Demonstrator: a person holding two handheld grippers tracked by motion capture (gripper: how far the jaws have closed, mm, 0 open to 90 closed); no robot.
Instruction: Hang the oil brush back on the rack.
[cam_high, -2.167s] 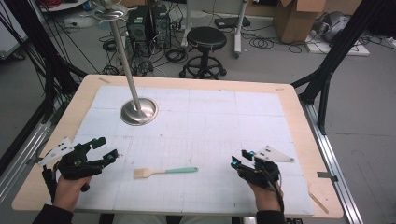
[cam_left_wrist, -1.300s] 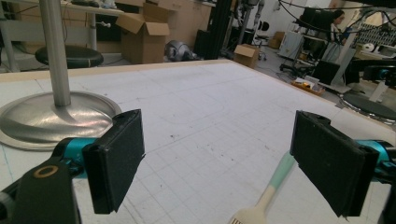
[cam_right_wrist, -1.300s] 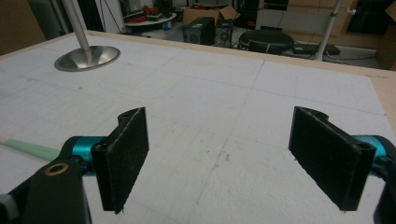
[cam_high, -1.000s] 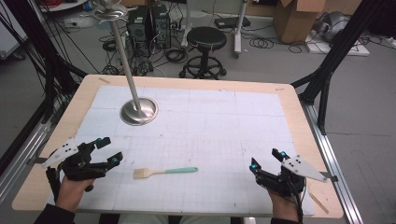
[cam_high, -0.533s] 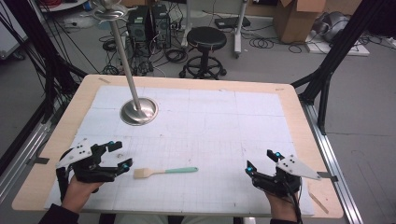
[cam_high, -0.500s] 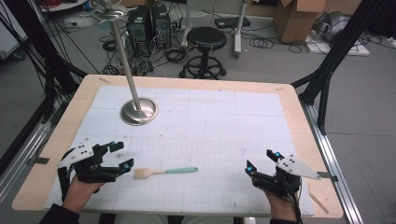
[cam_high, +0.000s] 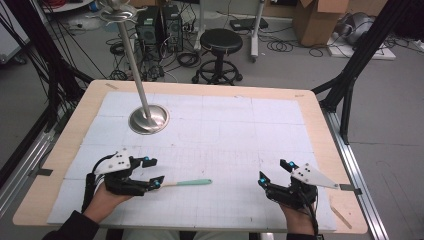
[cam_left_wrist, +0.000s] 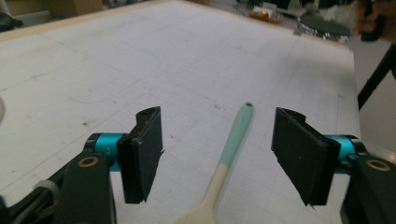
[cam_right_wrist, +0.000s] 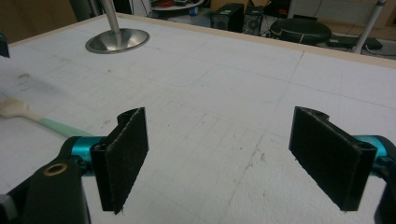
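Left gripper (cam_high: 150, 172) at lower left, jaws just been closing yet apart around the spatula (cam_left_wrist: 224, 163), pads clear of it, right gripper (cam_high: 275, 172) at lower right, wide open, holding nothing

Spatula at your left, stand behind it

On the counter (cam_high: 310, 125) the spatula (cam_high: 185, 183) lies near your edge, its head between your left gripper's (cam_high: 152, 172) jaws; the stand base (cam_high: 148, 119) sits behind it, and your right gripper (cam_high: 274, 171) is well apart to the right.
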